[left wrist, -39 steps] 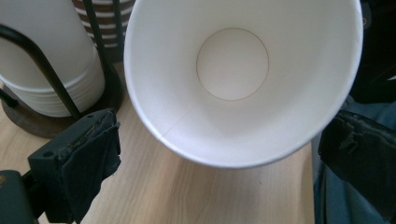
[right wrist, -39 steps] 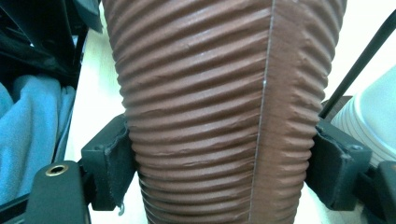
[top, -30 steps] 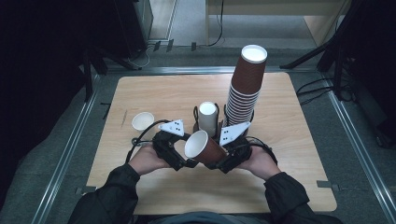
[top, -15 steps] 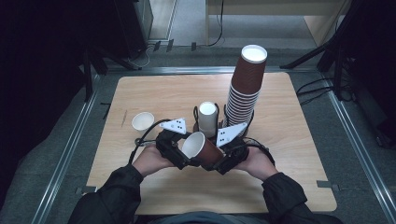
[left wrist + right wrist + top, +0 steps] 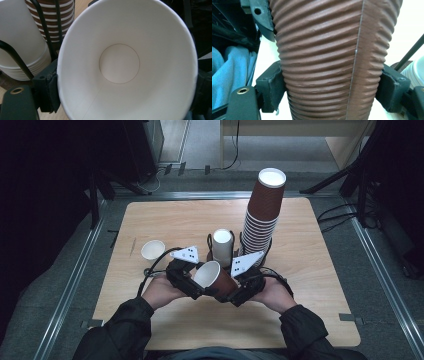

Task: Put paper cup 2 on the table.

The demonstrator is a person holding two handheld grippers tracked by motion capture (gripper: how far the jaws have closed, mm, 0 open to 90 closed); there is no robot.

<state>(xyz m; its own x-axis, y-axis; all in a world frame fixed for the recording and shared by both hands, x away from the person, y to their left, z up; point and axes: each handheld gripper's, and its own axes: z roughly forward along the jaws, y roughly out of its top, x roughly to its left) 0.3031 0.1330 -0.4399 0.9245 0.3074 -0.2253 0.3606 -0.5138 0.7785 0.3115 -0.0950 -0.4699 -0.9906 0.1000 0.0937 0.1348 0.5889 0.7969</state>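
A brown ribbed paper cup (image 5: 220,279) with a white inside lies tilted in the air between both hands, its mouth toward the left. My right gripper (image 5: 236,291) is shut on its ribbed body (image 5: 329,62), one pad pressing on each side. My left gripper (image 5: 196,281) sits at the cup's mouth. In the left gripper view the white inside (image 5: 120,62) faces the camera. The left jaws have just been closing with the rim between them, and both pads (image 5: 51,91) now touch it.
A tall stack of brown cups (image 5: 262,215) stands in a black wire holder right behind the hands. A shorter white stack (image 5: 222,245) stands beside it. A single white cup (image 5: 152,250) sits at the left on the wooden table (image 5: 315,270).
The left gripper's jaws have drawn in onto the cup's rim. The cup and both hands stay almost where they were.
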